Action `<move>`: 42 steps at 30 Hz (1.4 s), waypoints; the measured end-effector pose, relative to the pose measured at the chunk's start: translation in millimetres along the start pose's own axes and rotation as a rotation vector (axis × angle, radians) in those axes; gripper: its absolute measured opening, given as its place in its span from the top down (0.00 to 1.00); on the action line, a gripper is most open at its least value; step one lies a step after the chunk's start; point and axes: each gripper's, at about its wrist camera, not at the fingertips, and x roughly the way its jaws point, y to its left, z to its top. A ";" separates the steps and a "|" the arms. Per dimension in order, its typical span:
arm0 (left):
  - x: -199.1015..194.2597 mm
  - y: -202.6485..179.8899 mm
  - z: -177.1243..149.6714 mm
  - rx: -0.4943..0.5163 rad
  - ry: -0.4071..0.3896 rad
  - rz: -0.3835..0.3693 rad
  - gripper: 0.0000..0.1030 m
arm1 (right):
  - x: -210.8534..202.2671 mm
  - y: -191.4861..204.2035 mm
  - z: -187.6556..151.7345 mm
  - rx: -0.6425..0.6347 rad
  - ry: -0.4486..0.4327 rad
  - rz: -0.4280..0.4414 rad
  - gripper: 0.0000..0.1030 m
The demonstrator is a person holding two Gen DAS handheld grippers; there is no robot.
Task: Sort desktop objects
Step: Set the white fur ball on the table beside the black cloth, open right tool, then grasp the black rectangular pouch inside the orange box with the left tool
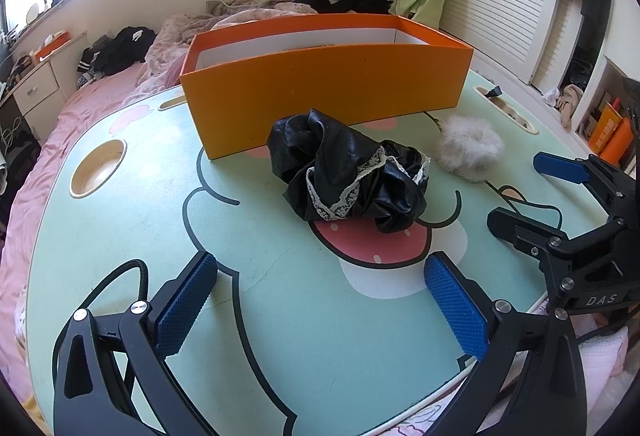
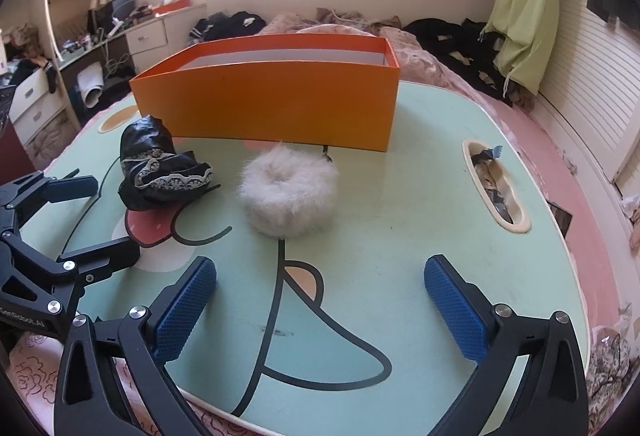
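Observation:
An open orange box (image 1: pixel 320 92) stands at the far side of the green cartoon lap table (image 1: pixel 280 316); the right wrist view shows it too (image 2: pixel 276 104). A crumpled black satin cloth with lace trim (image 1: pixel 348 172) lies in front of the box, also in the right wrist view (image 2: pixel 160 168). A fluffy white scrunchie (image 1: pixel 468 148) lies to its right, also in the right wrist view (image 2: pixel 288 192). My left gripper (image 1: pixel 320 300) is open and empty, short of the cloth. My right gripper (image 2: pixel 320 304) is open and empty, short of the scrunchie.
The table sits on a pink bed with clothes (image 1: pixel 120 48) piled behind. A round cup recess (image 1: pixel 98 168) is at the table's left and a slot holding wrappers (image 2: pixel 494 184) at its right. Drawers (image 2: pixel 148 36) stand far left.

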 end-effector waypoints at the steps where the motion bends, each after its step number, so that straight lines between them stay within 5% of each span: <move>1: -0.4 1.2 -0.2 -0.009 -0.003 0.012 0.00 | -0.4 0.0 0.4 -0.001 0.000 0.001 0.00; 6: -25.5 3.9 7.0 -0.017 -0.114 0.033 0.00 | -1.7 0.7 -0.3 -0.006 -0.012 0.005 0.00; 13: -57.8 12.0 82.4 -0.012 -0.214 -0.092 0.08 | -1.5 0.7 -0.6 -0.006 -0.013 0.004 0.00; 19: -2.8 6.0 178.0 0.059 -0.048 -0.119 0.25 | -1.6 1.4 0.2 -0.007 -0.017 0.001 0.00; 22: 60.6 10.7 198.9 -0.063 0.184 -0.219 0.33 | -1.8 2.3 -0.2 -0.007 -0.018 0.001 0.00; 25: 98.6 12.2 192.3 -0.140 0.298 -0.219 0.52 | -1.7 2.6 0.0 -0.007 -0.019 0.000 0.00; 30: 122.0 -1.3 197.8 -0.066 0.330 -0.071 0.51 | -1.5 2.5 -0.1 -0.007 -0.019 0.000 0.00; 32: 130.5 -7.0 197.6 -0.026 0.373 -0.015 0.40 | -1.4 2.5 -0.1 -0.006 -0.019 -0.001 0.00; 35: 148.8 -9.8 189.9 0.023 0.461 -0.001 0.39 | -1.4 2.4 -0.2 -0.007 -0.020 -0.001 0.00; 37: 148.7 -12.7 186.1 0.044 0.443 0.003 0.38 | -1.7 2.8 -0.5 -0.007 -0.020 -0.002 0.00; 39: 146.3 -12.9 184.8 0.045 0.445 -0.009 0.41 | -1.1 2.4 -0.1 -0.006 -0.019 -0.001 0.00; 42: 141.8 -11.8 182.9 0.052 0.437 -0.026 0.58 | -1.1 2.7 -0.4 -0.007 -0.020 -0.003 0.00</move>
